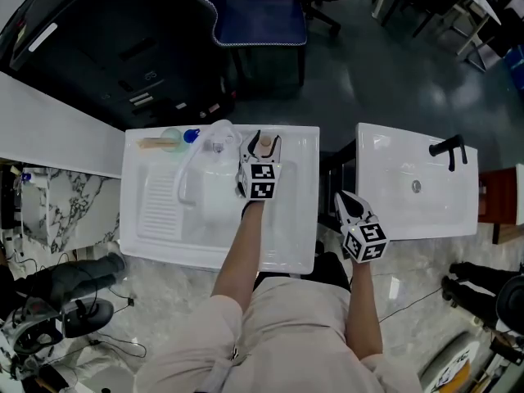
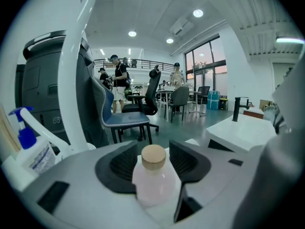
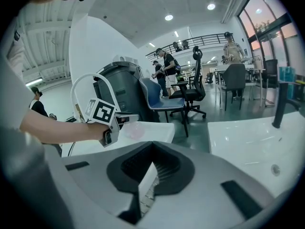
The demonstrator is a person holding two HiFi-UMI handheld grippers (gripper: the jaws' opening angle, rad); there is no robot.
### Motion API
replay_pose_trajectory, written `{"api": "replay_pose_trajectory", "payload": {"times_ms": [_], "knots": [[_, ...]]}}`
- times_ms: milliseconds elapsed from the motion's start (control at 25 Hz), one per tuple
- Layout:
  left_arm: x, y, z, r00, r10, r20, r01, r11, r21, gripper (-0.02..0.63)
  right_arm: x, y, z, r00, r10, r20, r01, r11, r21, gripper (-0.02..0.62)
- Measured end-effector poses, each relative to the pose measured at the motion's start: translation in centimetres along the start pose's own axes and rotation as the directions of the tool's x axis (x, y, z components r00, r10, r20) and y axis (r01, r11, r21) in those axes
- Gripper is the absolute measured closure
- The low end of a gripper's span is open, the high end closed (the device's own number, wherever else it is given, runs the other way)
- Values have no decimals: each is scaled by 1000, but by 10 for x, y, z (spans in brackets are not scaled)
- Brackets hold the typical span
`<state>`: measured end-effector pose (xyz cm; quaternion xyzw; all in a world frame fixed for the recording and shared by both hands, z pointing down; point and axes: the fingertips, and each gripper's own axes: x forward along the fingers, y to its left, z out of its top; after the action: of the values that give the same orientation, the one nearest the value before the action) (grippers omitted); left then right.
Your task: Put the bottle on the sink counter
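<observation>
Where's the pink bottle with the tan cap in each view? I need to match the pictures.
Head view: pink bottle at the back edge of the sink counter, between the jaws of the left hand-held gripper.
Left gripper view: bottom centre, between the open jaws.
Right gripper view: left of centre, beside the left hand-held gripper.
Shared landmark: blue chair.

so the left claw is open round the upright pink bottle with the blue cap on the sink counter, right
Not quite: the cap is tan, not blue, as the left gripper view shows. The rest stands: the left claw is open round the upright pink bottle on the sink counter.
</observation>
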<state>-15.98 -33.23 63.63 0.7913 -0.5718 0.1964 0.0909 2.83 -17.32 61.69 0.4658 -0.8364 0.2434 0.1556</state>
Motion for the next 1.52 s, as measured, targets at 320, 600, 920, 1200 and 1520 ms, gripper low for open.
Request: {"api": "replay_pose_trajectory", "payload": {"times_ms": [320,600,920,1200,1520], "knots": [[-16,-5,-2,1000,12,-8,-12,1000,0,394,5,9,6,1000,26,16,-26,1000,-12,591],[-35,-3,-5,999,41,-8,-41,999,-15,394,17,22,12,997,70,32,-69,997,-28,591],[-79,5,1,992,127,1,-126,989,-73,394,31,47,23,987,155,33,-153,986,-68,591],[-124,7,1,979,203,-17,-203,974,-103,394,42,72,18,973,225,-49,-229,967,-110,591],[-162,-8,-2,954,299,6,-293,937,-193,394,40,83,9,944,320,-80,-328,932,-152,591]]}}
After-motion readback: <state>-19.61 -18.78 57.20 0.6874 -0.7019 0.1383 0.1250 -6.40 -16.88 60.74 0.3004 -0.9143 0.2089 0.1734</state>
